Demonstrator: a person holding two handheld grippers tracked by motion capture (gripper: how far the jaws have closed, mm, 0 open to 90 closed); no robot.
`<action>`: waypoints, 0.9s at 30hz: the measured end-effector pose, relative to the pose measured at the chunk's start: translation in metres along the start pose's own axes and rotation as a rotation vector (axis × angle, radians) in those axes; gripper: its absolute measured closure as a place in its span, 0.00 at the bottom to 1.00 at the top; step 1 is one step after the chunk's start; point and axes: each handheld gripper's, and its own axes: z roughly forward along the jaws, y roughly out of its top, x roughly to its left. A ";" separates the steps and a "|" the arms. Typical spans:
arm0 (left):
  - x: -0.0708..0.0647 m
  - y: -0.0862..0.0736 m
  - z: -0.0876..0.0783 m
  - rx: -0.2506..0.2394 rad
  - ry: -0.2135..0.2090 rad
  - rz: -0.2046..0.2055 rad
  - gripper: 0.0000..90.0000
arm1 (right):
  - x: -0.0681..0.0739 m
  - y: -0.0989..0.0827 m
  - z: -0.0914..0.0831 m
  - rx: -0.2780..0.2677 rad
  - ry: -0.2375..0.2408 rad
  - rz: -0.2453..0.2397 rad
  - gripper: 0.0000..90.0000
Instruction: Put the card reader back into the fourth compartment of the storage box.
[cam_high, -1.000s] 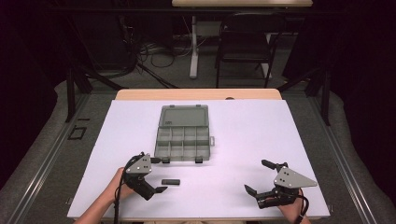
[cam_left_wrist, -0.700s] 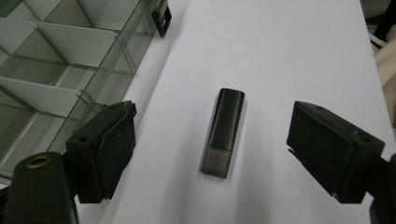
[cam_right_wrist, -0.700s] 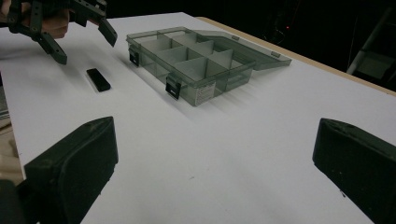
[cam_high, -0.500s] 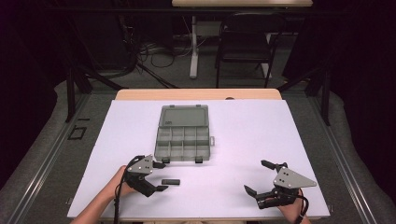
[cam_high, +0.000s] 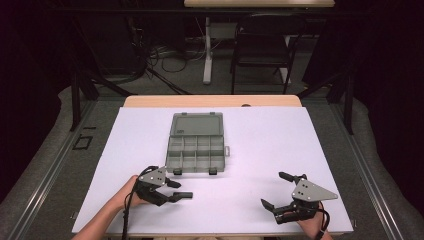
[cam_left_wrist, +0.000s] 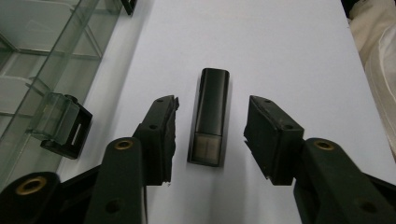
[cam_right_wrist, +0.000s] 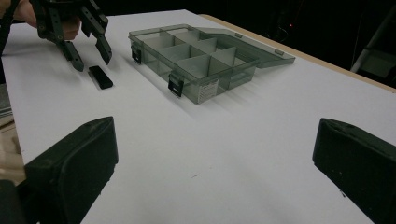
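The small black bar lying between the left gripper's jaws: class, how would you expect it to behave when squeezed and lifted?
The small black bar looks like rigid plastic, so probably stiff. Its flat, boxy shape suggests it won't roll. The glossy sides might slip slightly against the left gripper pads, which have been closing but don't yet touch it.

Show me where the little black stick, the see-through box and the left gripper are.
little black stick (cam_left_wrist: 208, 116), left gripper view, middle of its top face.
see-through box (cam_high: 195, 152), high view, a divider among its compartments.
left gripper (cam_left_wrist: 210, 135), left gripper view, midway between its fingertips, which flank the stick without touching.
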 end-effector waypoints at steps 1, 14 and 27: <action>0.001 0.000 0.000 0.006 -0.004 0.001 0.61 | 0.000 0.000 0.000 0.002 0.001 -0.001 0.00; 0.006 -0.003 0.005 0.024 -0.031 0.014 0.75 | 0.001 0.000 0.001 0.006 0.004 -0.010 0.00; 0.009 -0.005 0.006 0.020 -0.041 0.051 0.82 | 0.001 0.000 0.001 0.011 0.007 -0.008 0.00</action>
